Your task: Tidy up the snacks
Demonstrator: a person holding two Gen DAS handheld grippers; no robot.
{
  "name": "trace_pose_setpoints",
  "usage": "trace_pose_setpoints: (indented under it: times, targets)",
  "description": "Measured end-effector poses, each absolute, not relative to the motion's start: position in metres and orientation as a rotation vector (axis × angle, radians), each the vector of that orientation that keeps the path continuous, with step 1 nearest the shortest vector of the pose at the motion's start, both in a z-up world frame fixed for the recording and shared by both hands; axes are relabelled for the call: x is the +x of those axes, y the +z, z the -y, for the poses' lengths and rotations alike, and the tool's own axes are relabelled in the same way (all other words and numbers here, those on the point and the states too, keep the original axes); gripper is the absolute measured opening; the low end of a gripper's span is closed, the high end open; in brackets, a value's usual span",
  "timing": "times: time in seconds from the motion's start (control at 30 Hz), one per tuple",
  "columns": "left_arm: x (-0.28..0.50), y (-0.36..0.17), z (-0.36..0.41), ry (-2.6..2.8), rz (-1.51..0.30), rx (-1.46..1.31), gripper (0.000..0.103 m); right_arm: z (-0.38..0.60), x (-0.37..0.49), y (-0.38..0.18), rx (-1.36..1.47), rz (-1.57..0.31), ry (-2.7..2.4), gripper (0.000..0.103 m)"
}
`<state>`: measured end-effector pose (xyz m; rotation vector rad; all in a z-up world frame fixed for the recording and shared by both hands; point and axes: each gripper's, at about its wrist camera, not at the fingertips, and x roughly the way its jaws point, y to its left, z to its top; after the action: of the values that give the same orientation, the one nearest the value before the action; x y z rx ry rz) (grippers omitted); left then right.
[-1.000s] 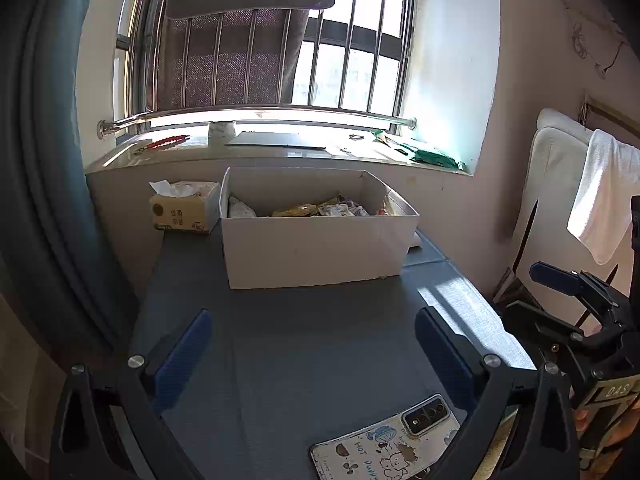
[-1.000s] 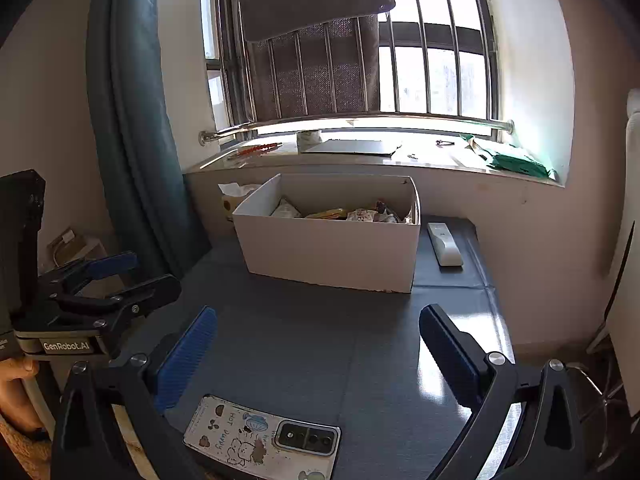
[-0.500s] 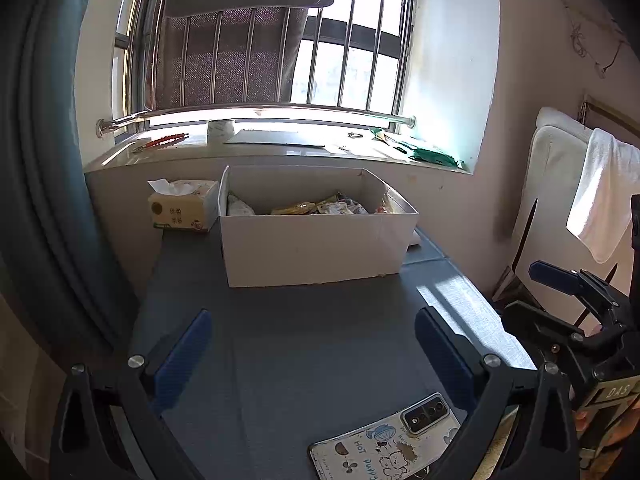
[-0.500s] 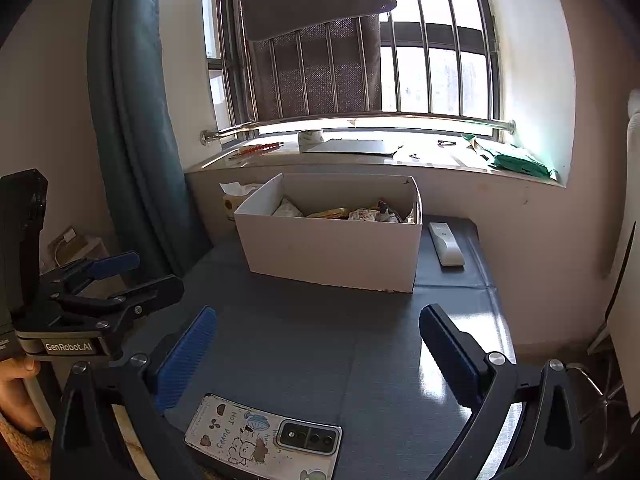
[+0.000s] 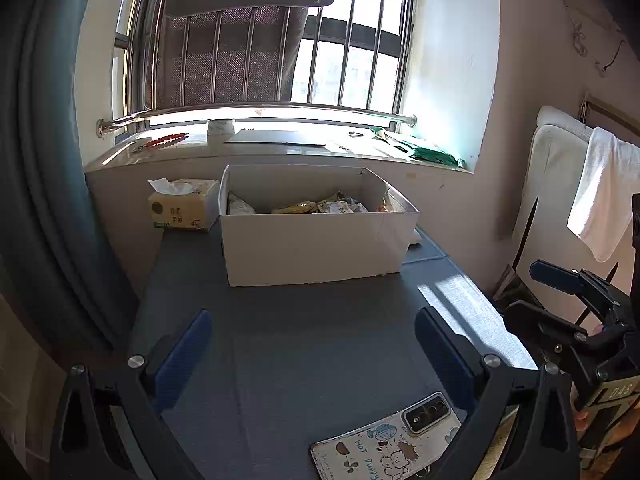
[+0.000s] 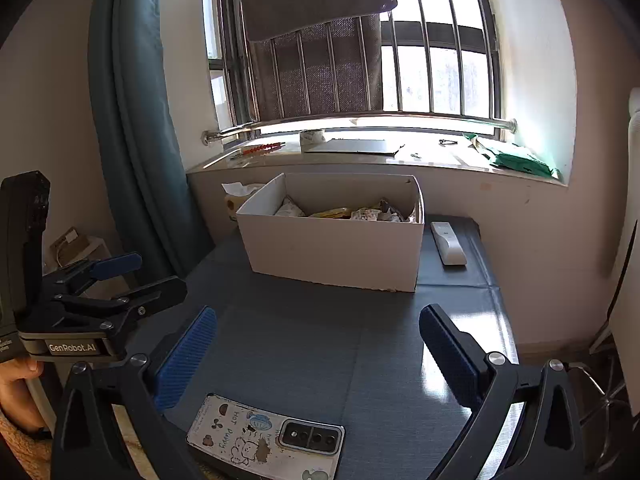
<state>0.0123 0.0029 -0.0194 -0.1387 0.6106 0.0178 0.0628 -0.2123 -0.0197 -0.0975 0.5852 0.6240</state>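
A white cardboard box (image 5: 316, 244) (image 6: 332, 252) stands at the far side of the dark grey table (image 5: 312, 344) (image 6: 304, 344). Several snack packets (image 5: 316, 207) (image 6: 344, 212) lie inside it, mostly hidden by its walls. My left gripper (image 5: 312, 344) hovers open over the near part of the table, nothing between its blue pads. My right gripper (image 6: 318, 344) is open too and holds nothing. Each gripper shows in the other's view: the right one (image 5: 568, 300) at the table's right edge, the left one (image 6: 120, 280) at its left edge.
A phone in a cartoon case (image 5: 388, 440) (image 6: 266, 438) lies at the near table edge. A tissue pack (image 5: 182, 208) sits left of the box, a white remote (image 6: 448, 242) right of it. Blue curtain (image 6: 132, 120) at left, windowsill (image 5: 280, 148) behind, a white towel (image 5: 604, 196) at right.
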Motion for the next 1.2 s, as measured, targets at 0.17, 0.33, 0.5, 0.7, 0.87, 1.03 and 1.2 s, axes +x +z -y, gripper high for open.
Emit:
trace_pose_setpoints:
  times: [0.17, 0.33, 0.5, 0.7, 0.87, 1.03, 1.2]
  targets:
    - [0.0117, -0.0196, -0.0022, 0.018, -0.61, -0.136, 0.103, 0.2122, 0.0629, -0.0195, -0.097, -0.583, 0.624, 0.103]
    - [0.0113, -0.0193, -0.0013, 0.018, -0.609, -0.134, 0.103, 0.212, 0.0627, -0.0201, -0.097, -0.584, 0.626, 0.103]
    - [0.0112, -0.0194, -0.0009, 0.018, -0.61, -0.134, 0.103, 0.2124, 0.0625, -0.0207, -0.096, -0.585, 0.627, 0.103]
    - [0.0112, -0.0199, -0.001, 0.02, -0.61, -0.133, 0.103, 0.2123, 0.062, -0.0206, -0.096, -0.586, 0.627, 0.103]
    - [0.0119, -0.0205, -0.0009, 0.02, -0.613, -0.133, 0.103, 0.2123, 0.062, -0.0207, -0.097, -0.586, 0.63, 0.103]
    - [0.0114, -0.0203, -0.0007, 0.02, -0.612, -0.132, 0.103, 0.2118, 0.0619, -0.0205, -0.097, -0.588, 0.629, 0.103]
    - [0.0104, -0.0201, -0.0011, 0.025, -0.604, -0.129, 0.103, 0.2123, 0.0626, -0.0213, -0.097, -0.589, 0.629, 0.103]
